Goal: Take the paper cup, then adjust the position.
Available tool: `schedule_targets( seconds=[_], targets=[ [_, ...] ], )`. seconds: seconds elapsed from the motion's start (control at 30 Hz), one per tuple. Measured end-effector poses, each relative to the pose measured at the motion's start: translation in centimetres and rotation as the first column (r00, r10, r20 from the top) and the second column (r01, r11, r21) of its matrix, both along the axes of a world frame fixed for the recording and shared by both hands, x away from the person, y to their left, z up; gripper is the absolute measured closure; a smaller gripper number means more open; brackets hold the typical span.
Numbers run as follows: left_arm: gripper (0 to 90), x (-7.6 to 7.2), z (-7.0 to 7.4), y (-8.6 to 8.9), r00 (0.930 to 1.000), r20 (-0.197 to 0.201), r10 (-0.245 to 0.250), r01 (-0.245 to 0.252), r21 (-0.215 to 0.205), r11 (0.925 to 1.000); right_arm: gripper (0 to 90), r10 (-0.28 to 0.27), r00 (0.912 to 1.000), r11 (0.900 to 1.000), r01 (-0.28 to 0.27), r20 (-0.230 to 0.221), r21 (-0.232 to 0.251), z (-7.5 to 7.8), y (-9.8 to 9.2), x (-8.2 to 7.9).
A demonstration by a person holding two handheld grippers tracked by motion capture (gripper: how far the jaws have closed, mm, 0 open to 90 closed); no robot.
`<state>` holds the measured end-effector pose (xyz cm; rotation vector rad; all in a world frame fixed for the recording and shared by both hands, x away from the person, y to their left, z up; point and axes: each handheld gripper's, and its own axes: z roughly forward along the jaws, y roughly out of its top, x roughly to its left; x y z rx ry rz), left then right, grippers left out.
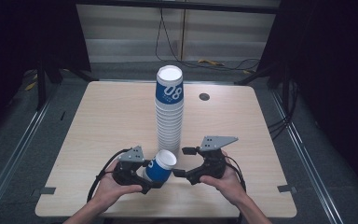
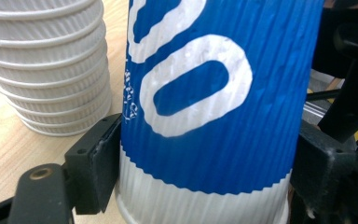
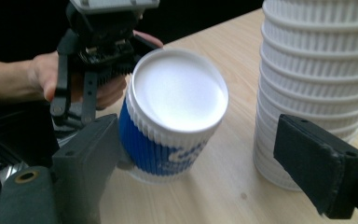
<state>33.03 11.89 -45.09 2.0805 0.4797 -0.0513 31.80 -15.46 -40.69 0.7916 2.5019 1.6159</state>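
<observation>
A tall stack of white ribbed paper cups (image 1: 169, 116), topped by a blue one marked "08", stands mid-table. My left gripper (image 1: 153, 173) is shut on a single blue-and-white cup (image 1: 160, 166), held tilted just left of the stack's foot. In the left gripper view the cup (image 2: 214, 107) is pinched between both jaws of the left gripper (image 2: 209, 186), with the stack (image 2: 51, 65) behind it. My right gripper (image 1: 182, 162) is open, right of the cup and near the stack. In its view the right gripper (image 3: 209, 163) points at the cup's white end (image 3: 177, 98), and the stack (image 3: 317, 70) rises at right.
The light wooden table (image 1: 112, 116) has a round cable hole (image 1: 204, 96) at the back right. Dark stands and cables (image 1: 214, 63) lie on the floor behind it. A person's hand (image 3: 42, 74) holds the left gripper at the near edge.
</observation>
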Motion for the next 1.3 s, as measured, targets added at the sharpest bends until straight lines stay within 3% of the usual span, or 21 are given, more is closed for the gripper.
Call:
schedule_targets(
  seconds=[0.17, 0.27, 0.4, 0.7, 0.83, 0.87, 0.93, 1.03, 1.07, 1.13, 1.17, 1.3],
  targets=[
    [20.3, 0.0, 0.0, 0.0, 0.9999, 0.011, -0.006, 0.005, 0.048, 0.9989, 14.1, 0.008, 0.9997, 0.999, -0.009, -0.023, -0.05, -0.5, 0.4, -0.2],
    [20.4, -0.1, 0.1, -0.1, 0.9998, 0.017, -0.007, 0.005, 0.113, 0.9936, 13.8, 0.024, 0.9991, 0.997, -0.027, -0.035, -0.078, -0.8, 0.5, -0.2],
    [20.6, -0.3, 0.0, -0.1, 0.9996, 0.017, -0.02, 0.018, 0.147, 0.9891, 13.9, 0.043, 0.9985, 0.993, -0.047, -0.035, -0.105, -0.8, 0.7, -0.1],
    [21.0, -0.6, 0.1, -0.2, 0.9995, 0.021, -0.025, 0.021, 0.17, 0.9852, 16.0, 0.069, 0.9952, 0.982, -0.08, -0.069, -0.171, -1.1, 0.7, -0.2],
    [21.0, -0.7, 0.2, -0.4, 0.9988, 0.019, -0.045, 0.04, 0.185, 0.9819, 15.6, 0.086, 0.9939, 0.973, -0.099, -0.069, -0.21, -1.1, 0.8, -0.3],
    [21.0, -0.8, 0.2, -0.5, 0.9981, 0.016, -0.059, 0.055, 0.198, 0.9786, 16.9, 0.109, 0.9921, 0.967, -0.12, -0.061, -0.225, -1.2, 0.9, -0.4],
    [21.0, -0.9, 0.2, -0.8, 0.9969, 0.024, -0.075, 0.068, 0.218, 0.9736, 16.7, 0.102, 0.9934, 0.963, -0.112, -0.051, -0.244, -1.2, 1.0, -0.4],
    [21.0, -1.1, 0.2, -1.1, 0.9953, 0.027, -0.093, 0.084, 0.236, 0.9682, 16.3, 0.133, 0.9888, 0.953, -0.146, -0.069, -0.264, -1.4, 1.3, -0.5],
    [21.0, -1.2, 0.2, -1.2, 0.9953, 0.031, -0.092, 0.081, 0.249, 0.965, 16.8, 0.149, 0.9861, 0.945, -0.164, -0.073, -0.285, -1.4, 1.5, -0.5],
    [21.0, -1.2, 0.2, -1.3, 0.9948, 0.027, -0.098, 0.088, 0.259, 0.9619, 17.2, 0.15, 0.9857, 0.943, -0.166, -0.077, -0.289, -1.4, 1.6, -0.5],
    [21.0, -1.3, 0.2, -1.4, 0.994, 0.033, -0.104, 0.092, 0.274, 0.9573, 20.6, 0.167, 0.983, 0.933, -0.182, -0.077, -0.31, -1.4, 1.8, -0.5],
    [21.0, -1.4, 0.0, -1.6, 0.9925, 0.044, -0.114, 0.096, 0.304, 0.948, 23.4, 0.188, 0.9799, 0.925, -0.2, -0.068, -0.322, -1.3, 2.0, -0.5]
  ],
)
